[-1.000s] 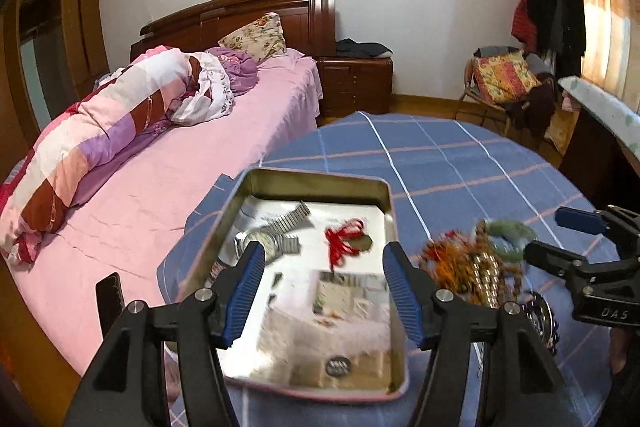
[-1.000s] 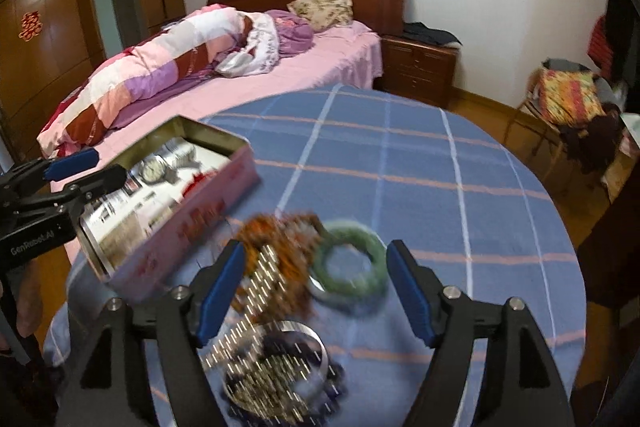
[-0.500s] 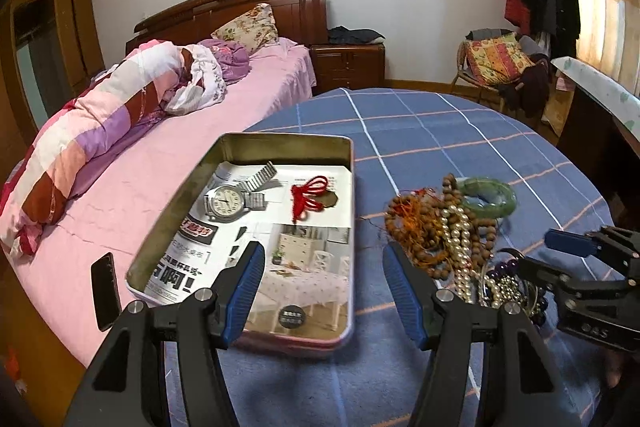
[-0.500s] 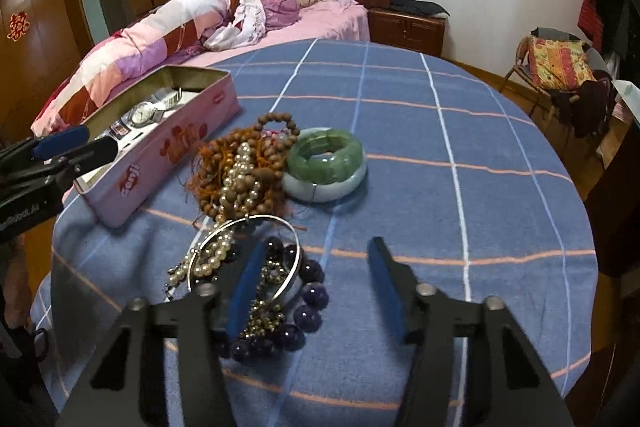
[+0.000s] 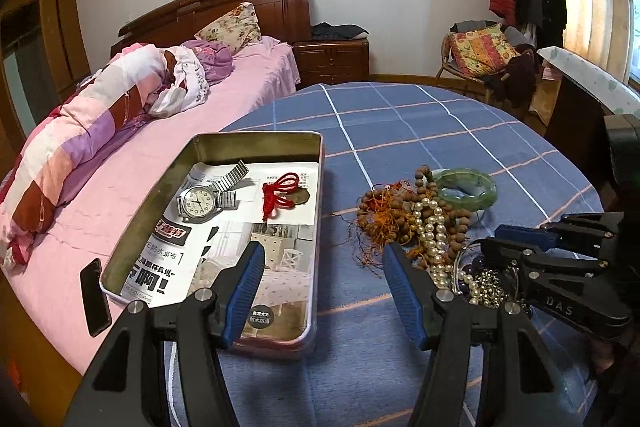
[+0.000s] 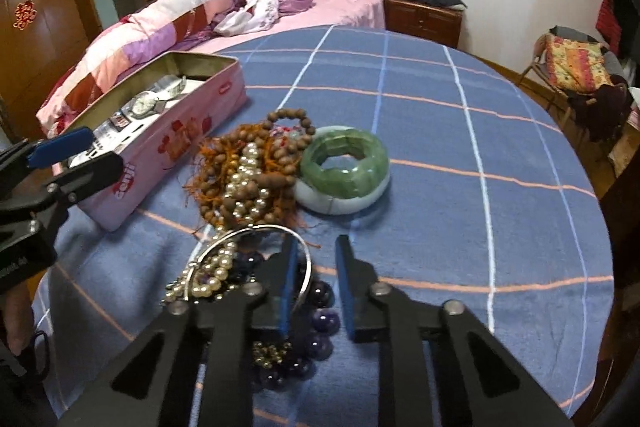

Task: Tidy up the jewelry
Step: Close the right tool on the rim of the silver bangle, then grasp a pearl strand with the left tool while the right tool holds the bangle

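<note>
A pink tin [image 5: 318, 187] [image 6: 168, 147] lined with newspaper holds a wristwatch [image 5: 200, 203] and a red cord charm [image 5: 280, 193]. Right of it on the blue checked table lies a jewelry pile: brown wooden beads [image 6: 248, 151], pearls [image 5: 430, 227], a green jade bangle [image 6: 346, 163] [image 5: 466, 183], a silver bangle [image 6: 306, 267] and purple beads [image 6: 320, 323]. My left gripper [image 5: 322, 257] is open and empty over the tin's near right corner. My right gripper [image 6: 314, 247] is partly closed, its jaws on either side of the silver bangle's rim, with a gap still showing.
A bed with pink sheets and a rolled quilt [image 5: 80, 131] runs along the table's left edge. A black phone [image 5: 95, 297] lies on the bed by the tin. A nightstand [image 5: 332, 61] and a chair with clothes [image 5: 484, 53] stand beyond the table.
My right gripper has come down onto the near part of the jewelry pile and narrowed its jaws around the silver bangle. My left gripper drew back from over the tin, staying open.
</note>
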A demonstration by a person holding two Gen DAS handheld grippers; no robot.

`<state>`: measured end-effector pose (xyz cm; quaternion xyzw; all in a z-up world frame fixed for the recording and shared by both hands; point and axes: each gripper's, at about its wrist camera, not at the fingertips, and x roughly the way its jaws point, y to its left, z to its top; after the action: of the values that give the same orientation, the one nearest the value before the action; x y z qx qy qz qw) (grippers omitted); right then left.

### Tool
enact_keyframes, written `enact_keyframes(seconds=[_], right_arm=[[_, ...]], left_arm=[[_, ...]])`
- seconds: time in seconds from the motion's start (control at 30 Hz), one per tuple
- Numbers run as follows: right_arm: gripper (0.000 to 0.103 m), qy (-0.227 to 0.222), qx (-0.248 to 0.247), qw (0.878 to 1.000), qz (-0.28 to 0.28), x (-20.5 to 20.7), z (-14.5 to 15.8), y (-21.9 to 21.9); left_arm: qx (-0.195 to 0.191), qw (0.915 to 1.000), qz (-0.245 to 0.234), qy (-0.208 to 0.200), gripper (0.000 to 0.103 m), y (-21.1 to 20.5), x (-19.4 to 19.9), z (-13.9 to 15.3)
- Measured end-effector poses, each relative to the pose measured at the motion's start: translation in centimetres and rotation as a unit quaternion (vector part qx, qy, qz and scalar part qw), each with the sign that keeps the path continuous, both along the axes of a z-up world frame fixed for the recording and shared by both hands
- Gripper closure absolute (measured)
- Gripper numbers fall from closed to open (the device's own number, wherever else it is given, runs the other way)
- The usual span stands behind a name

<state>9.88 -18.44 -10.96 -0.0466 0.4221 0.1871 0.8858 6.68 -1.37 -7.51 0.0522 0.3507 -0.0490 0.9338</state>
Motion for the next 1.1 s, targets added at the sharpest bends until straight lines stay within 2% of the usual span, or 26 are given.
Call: enact_keyframes(seconds=[0.1,0.23,0.3,0.4,0.43,0.77,0.93,1.1], right_arm=[[0.090,0.005,0.007,1.000,0.011,-0.1,0.0,0.0],[0.087,0.015,0.026,0.999,0.012,0.0,0.0,-0.4],[0.087,0.012,0.021,1.000,0.016,-0.1,0.0,-0.1],[0.096,0.005,0.020,0.999,0.025,-0.6,0.2,0.2],[0.096,-0.001,0.021,0.999,0.024,-0.8,0.3,0.2],[0.095,-0.047,0.051,0.997,-0.031,-2.0,2.3,-3.1],[0.095,-0.052,0.058,0.996,-0.053,-2.1,2.5,-4.4],[0.095,-0.045,0.069,0.995,-0.064,-1.8,1.9,-5.4]], left_arm=[[-0.003,1.0000,0.000,0.004,0.041,0.0,0.1,-0.1],[-0.002,1.0000,-0.002,0.006,0.041,-0.2,0.1,-0.2],[-0.001,1.0000,-0.002,0.008,0.041,-0.3,0.1,-0.3],[-0.001,0.9999,-0.004,0.011,0.041,-0.5,0.1,-0.6],[-0.002,0.9999,-0.004,0.011,0.041,-0.6,0.1,-0.6],[-0.014,0.9996,-0.021,0.014,0.041,-1.9,0.1,-0.3],[-0.005,0.9982,-0.058,0.011,0.041,-4.4,-0.2,-0.5],[0.009,0.9967,-0.072,0.036,0.041,-6.1,0.3,-2.2]])
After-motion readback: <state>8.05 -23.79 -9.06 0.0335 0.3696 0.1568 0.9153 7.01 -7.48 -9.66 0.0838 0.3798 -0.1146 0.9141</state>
